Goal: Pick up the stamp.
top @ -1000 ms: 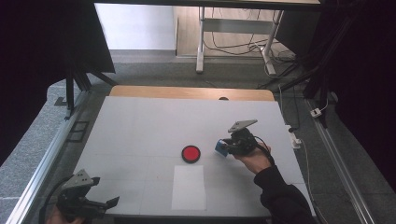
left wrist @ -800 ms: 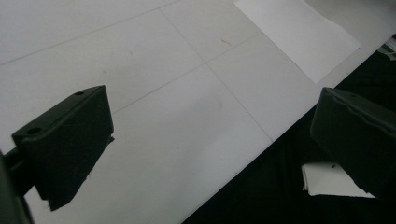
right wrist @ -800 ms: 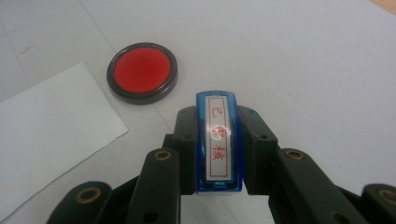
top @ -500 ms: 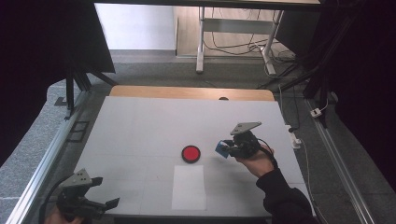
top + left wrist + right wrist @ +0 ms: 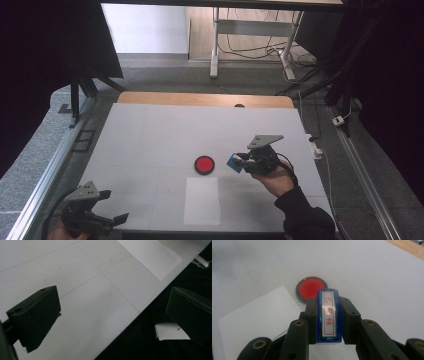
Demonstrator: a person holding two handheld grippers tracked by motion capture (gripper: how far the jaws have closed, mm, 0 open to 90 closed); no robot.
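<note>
My right gripper [image 5: 241, 163] is shut on a blue stamp [image 5: 329, 315] with a white label and red characters, held a little above the table. It hangs just right of a round red ink pad [image 5: 204, 164] in a dark rim, also seen ahead in the right gripper view as the ink pad [image 5: 311, 288]. A white sheet of paper [image 5: 202, 200] lies in front of the pad. My left gripper [image 5: 116, 206] rests at the table's near left corner, jaws wide open with nothing between them; its black fingers [image 5: 37, 315] frame bare table.
The white table [image 5: 150, 135] has a wooden strip along its far edge. Metal rails run down both sides. A small white paper scrap [image 5: 172, 331] lies on the dark floor beyond the near edge. Desk legs and cables stand behind the table.
My right gripper has lifted slightly and shifted a little with the stamp held. The left gripper has stayed where it was.
</note>
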